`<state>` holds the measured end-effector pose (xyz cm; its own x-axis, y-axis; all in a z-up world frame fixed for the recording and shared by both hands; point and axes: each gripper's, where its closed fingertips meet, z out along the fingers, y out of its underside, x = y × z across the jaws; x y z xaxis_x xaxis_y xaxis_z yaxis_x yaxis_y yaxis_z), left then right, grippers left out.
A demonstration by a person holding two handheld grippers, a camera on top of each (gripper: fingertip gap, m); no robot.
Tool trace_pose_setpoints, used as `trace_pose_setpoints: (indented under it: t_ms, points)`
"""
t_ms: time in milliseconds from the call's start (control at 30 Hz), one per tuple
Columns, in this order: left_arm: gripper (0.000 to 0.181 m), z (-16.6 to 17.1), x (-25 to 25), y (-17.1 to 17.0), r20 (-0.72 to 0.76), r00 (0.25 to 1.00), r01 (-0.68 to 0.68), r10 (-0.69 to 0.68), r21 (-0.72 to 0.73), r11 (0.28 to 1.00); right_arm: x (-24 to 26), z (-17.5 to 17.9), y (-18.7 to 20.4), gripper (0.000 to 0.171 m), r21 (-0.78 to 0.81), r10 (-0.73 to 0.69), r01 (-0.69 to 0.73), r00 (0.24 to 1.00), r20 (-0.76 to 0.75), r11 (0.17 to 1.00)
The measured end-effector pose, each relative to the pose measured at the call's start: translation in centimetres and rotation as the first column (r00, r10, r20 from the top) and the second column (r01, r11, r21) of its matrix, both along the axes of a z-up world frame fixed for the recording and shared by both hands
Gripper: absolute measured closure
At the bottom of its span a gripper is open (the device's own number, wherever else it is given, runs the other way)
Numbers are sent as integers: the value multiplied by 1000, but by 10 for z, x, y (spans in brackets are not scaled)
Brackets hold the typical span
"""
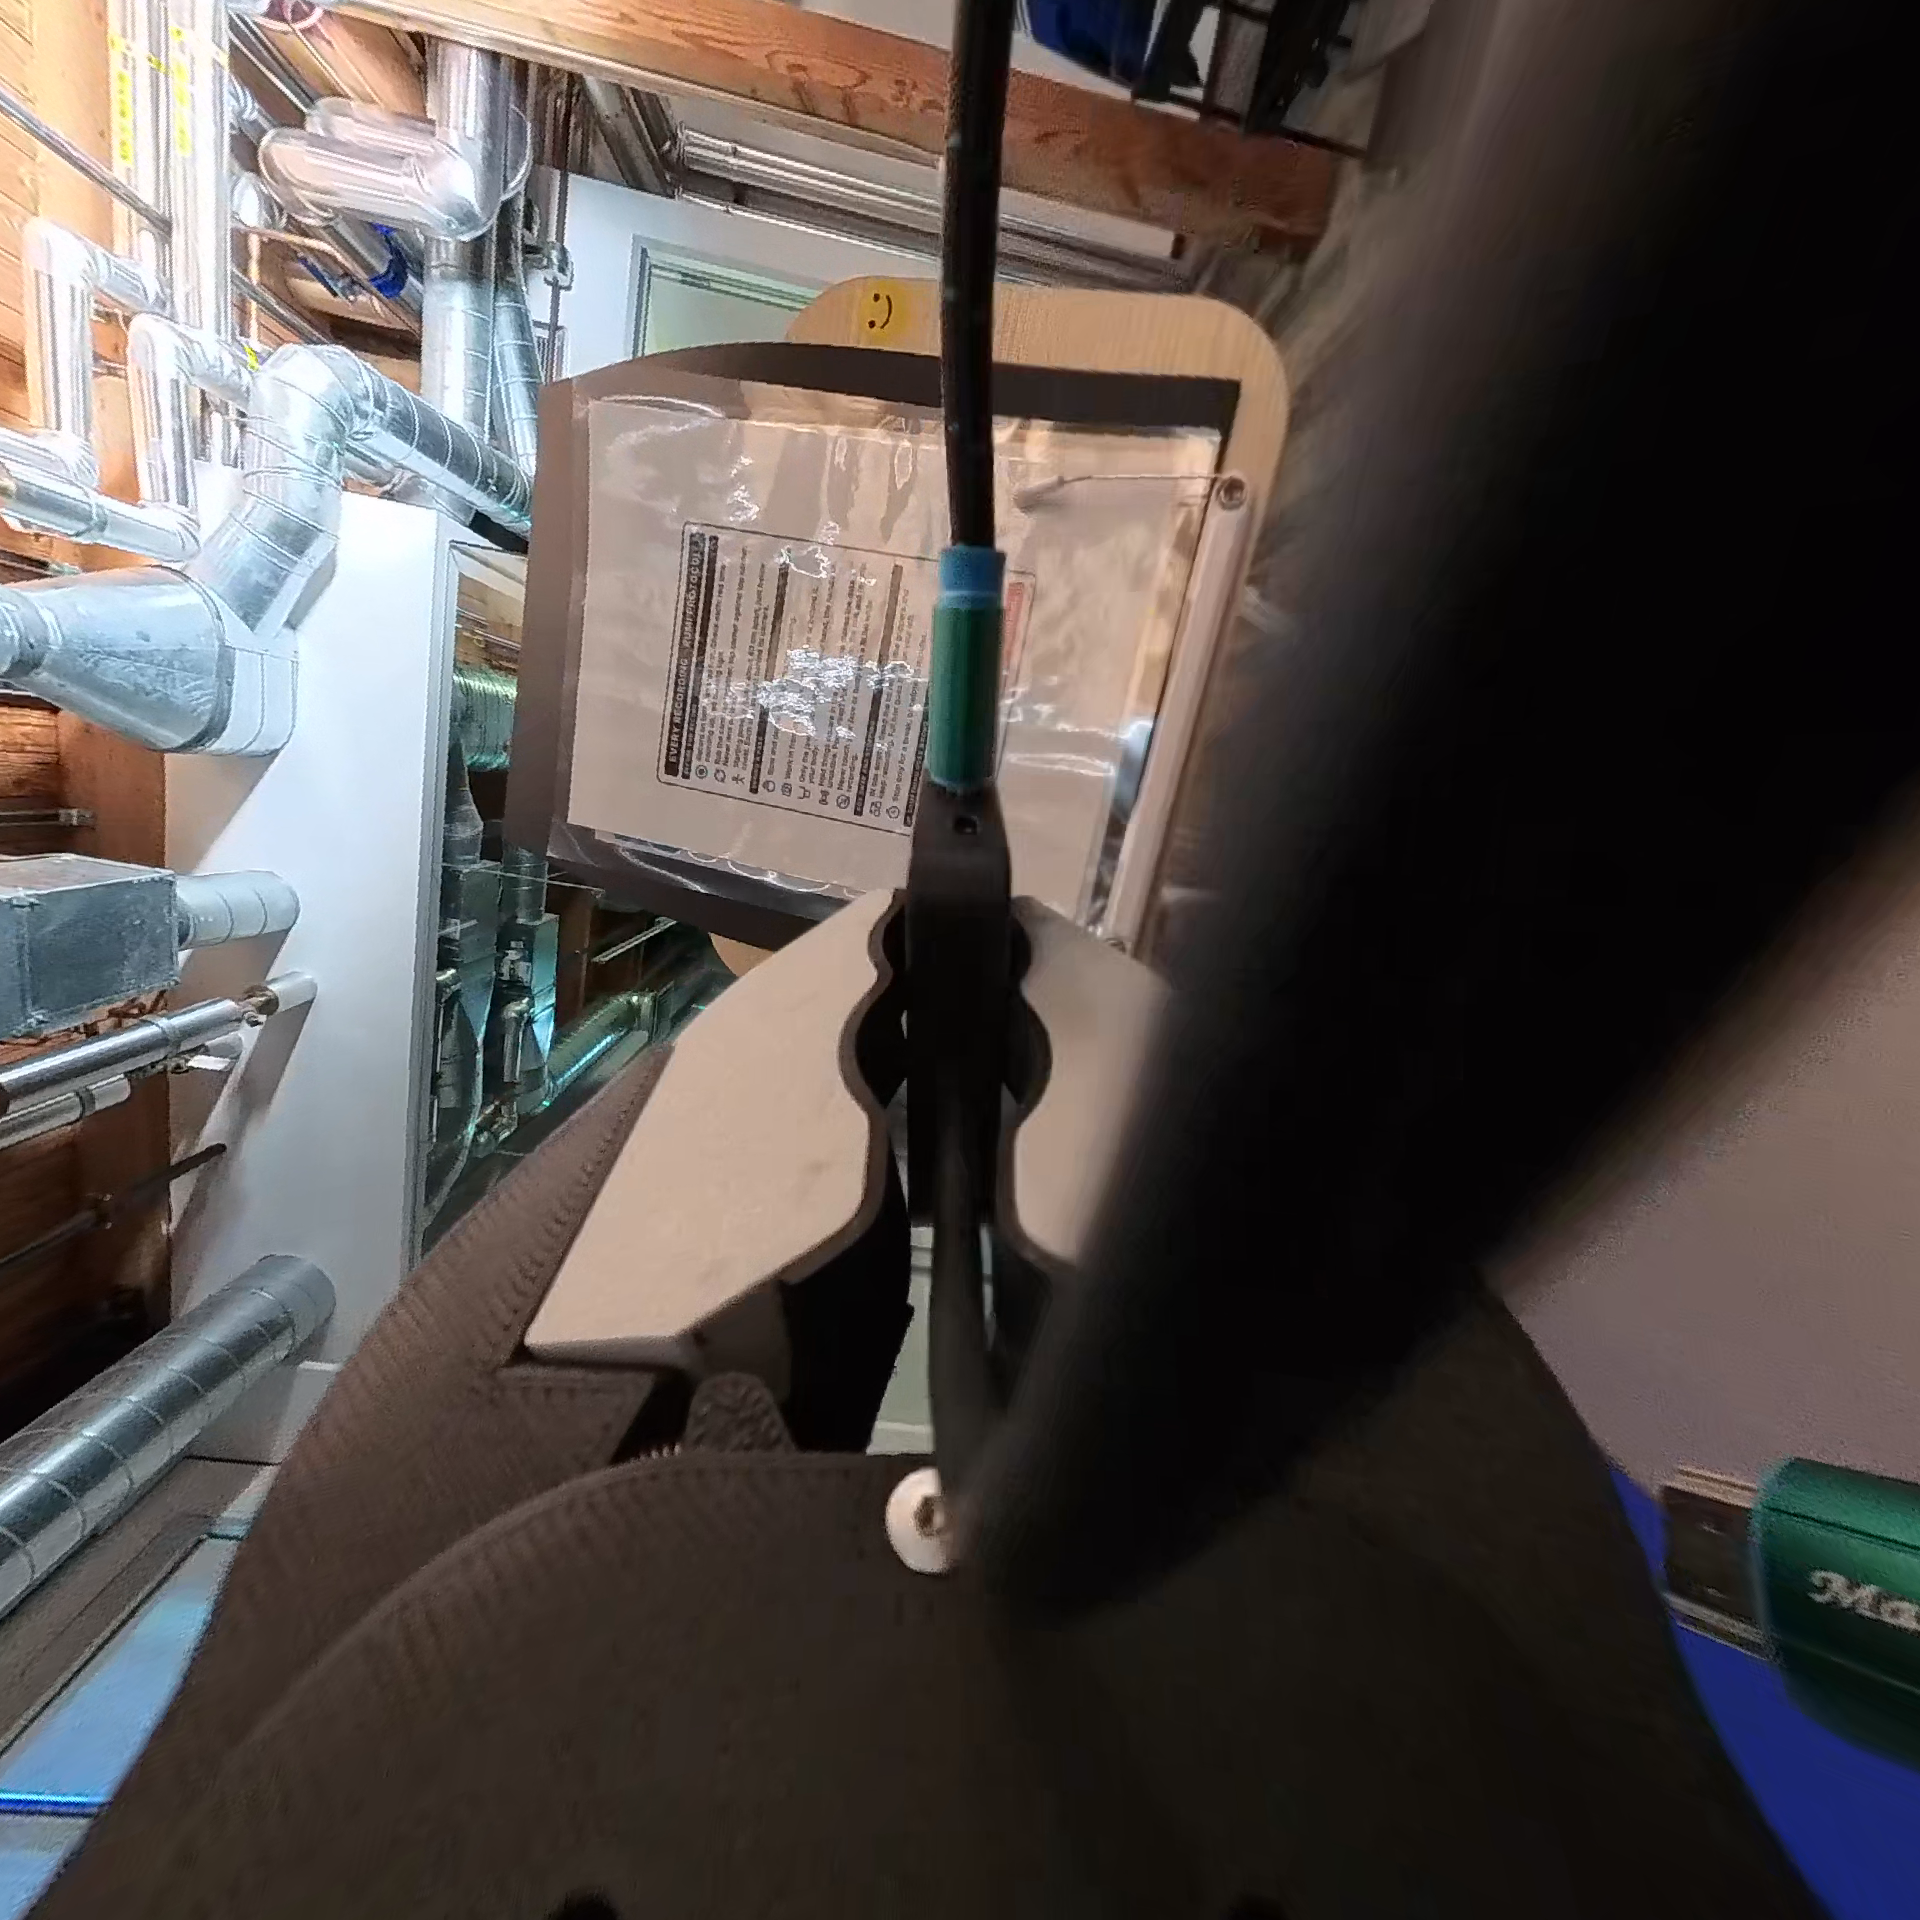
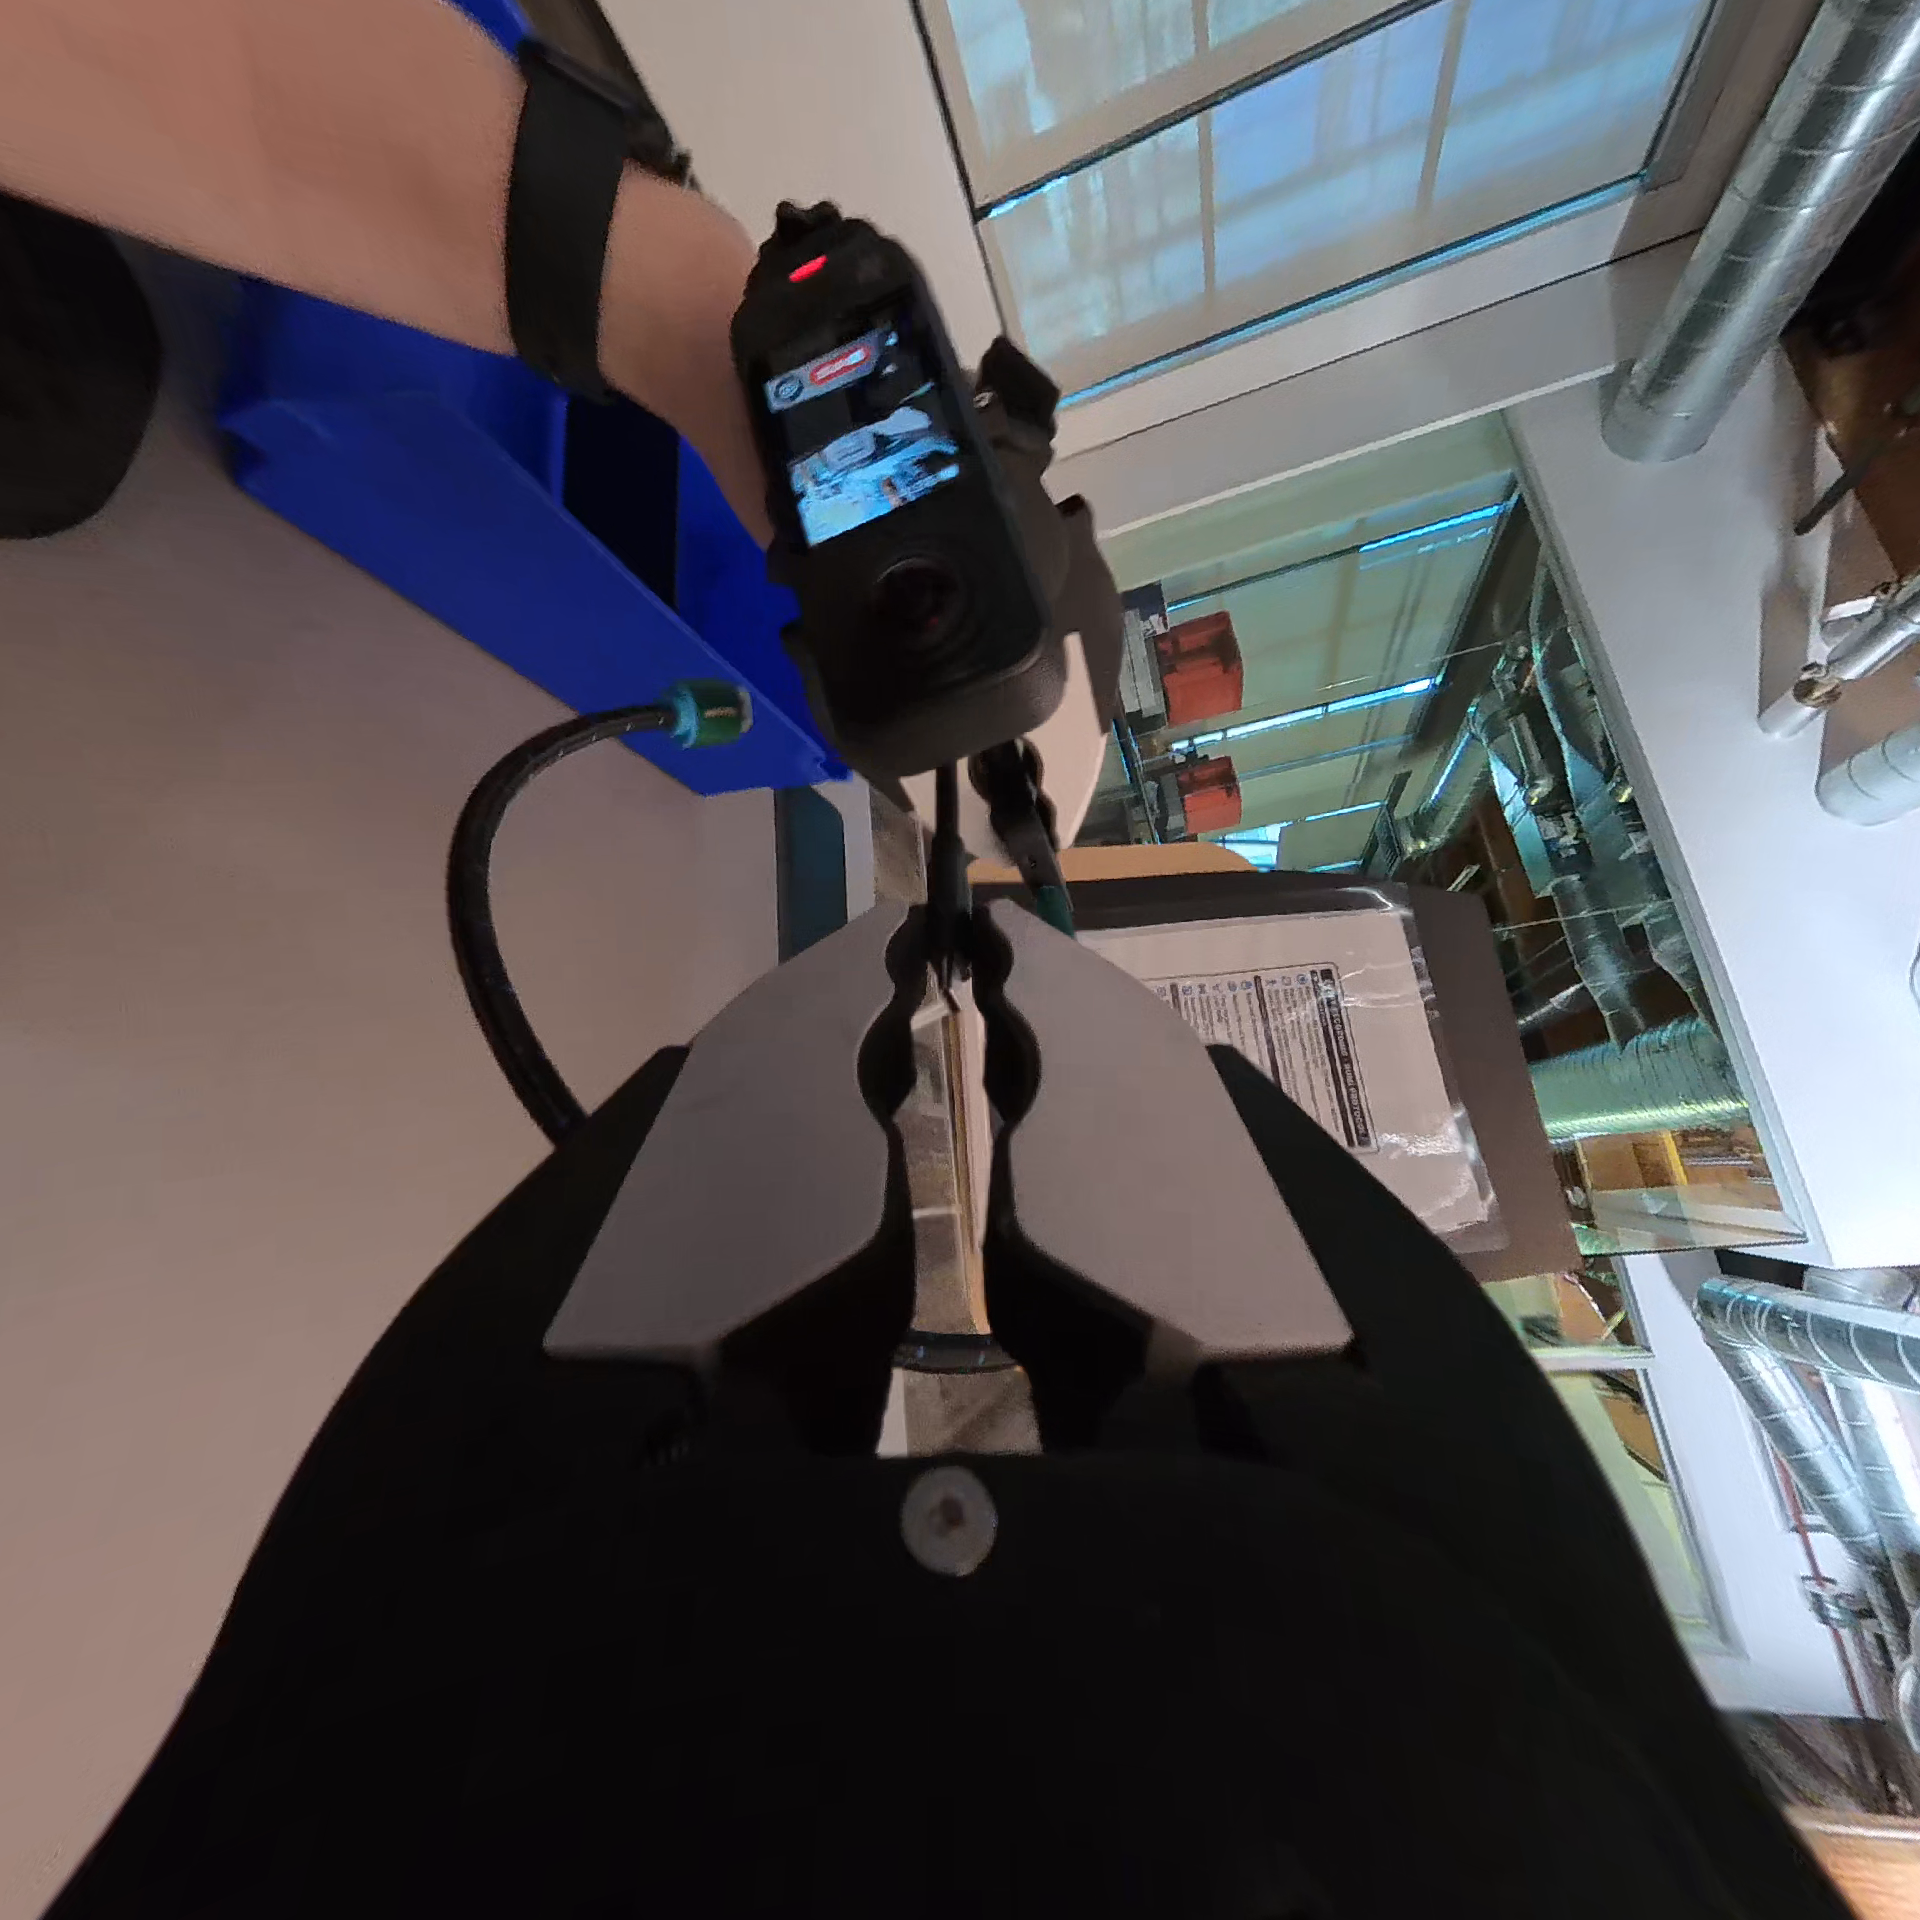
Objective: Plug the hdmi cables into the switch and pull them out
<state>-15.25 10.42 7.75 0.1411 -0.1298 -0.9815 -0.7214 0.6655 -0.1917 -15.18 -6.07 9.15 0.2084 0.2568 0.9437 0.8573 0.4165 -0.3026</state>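
Observation:
My left gripper (image 1: 961,935) is shut on the black body of an HDMI plug (image 1: 961,862). The plug's green collar (image 1: 964,686) and black cable (image 1: 971,312) run straight out past the tips. A second green plug (image 1: 1839,1600) with a bare metal end lies at the lower right on a blue surface. My right gripper (image 2: 945,935) is shut on a thin black cable (image 2: 945,831) that leads up to the left gripper's camera body (image 2: 904,561), close in front. Another green-collared cable end (image 2: 707,717) loops by the blue bin (image 2: 468,488). No switch shows in either view.
A person's forearm with a black strap (image 2: 561,208) holds the left gripper. A dark blurred mass (image 1: 1507,727) fills the right of the left wrist view. A laminated sheet on a board (image 1: 831,665) stands ahead and also shows in the right wrist view (image 2: 1330,1060). The white tabletop (image 2: 208,935) lies at the left. My hands' fingertips stand some 15 cm from each other.

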Motion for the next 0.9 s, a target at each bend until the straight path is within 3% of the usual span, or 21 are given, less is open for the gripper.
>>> trace_pose_setpoints:
  t_ms: [167, 333, 900]
  points:
    - [167, -1, 0, 0, 34, 999, 5, -2, -90, 996, -4, -22, 2, 162, -16, -25, 28, 988, 153, 999]
    - [168, -5, 0, 3, 41, 999, -23, 30, -152, 988, -22, -37, -3, 161, -36, 16, -9, 978, 210, 999]
    - [168, 1, -6, 9, 29, 998, -54, 56, -50, 997, -52, -47, -10, 155, 28, 29, -38, 964, 263, 999]
